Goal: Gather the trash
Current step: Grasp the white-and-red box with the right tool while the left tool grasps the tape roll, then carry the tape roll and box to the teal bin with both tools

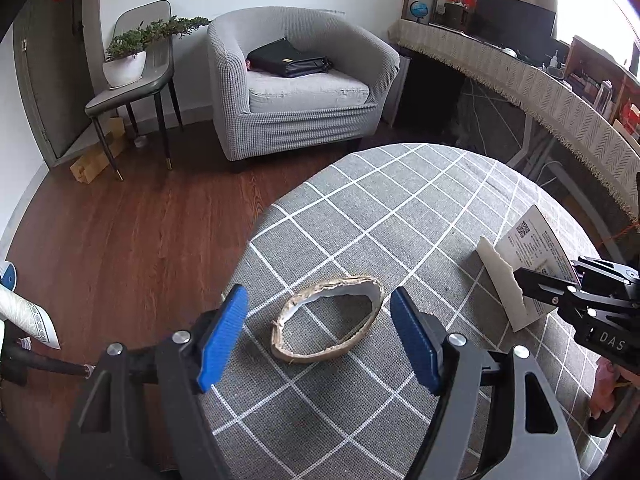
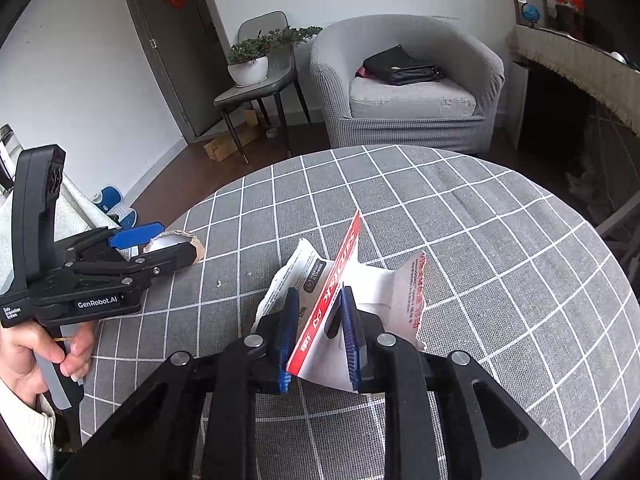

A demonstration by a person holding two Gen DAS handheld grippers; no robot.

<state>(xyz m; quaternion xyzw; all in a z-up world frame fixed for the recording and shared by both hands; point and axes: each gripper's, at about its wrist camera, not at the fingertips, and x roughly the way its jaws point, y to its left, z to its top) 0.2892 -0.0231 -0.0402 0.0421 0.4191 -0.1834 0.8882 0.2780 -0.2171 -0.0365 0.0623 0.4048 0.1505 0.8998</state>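
A torn brown cardboard ring [image 1: 328,316] lies flat on the round table's grey checked cloth [image 1: 400,208]. My left gripper [image 1: 320,338] is open, with a blue pad on each side of the ring and neither touching it. In the right wrist view the same ring [image 2: 176,240] shows partly behind that gripper's fingers. A torn white wrapper with a red edge [image 2: 340,264] stands up between the blue pads of my right gripper [image 2: 320,320], which is shut on it. In the left wrist view this wrapper [image 1: 528,248] sits at the table's right side.
A hand [image 2: 36,352] holds the left gripper's handle. Beyond the table are a grey armchair [image 1: 296,80] with a black bag, a chair with a potted plant [image 1: 124,68], a cloth-covered desk [image 1: 540,88] on the right, and wooden floor [image 1: 120,240] to the left.
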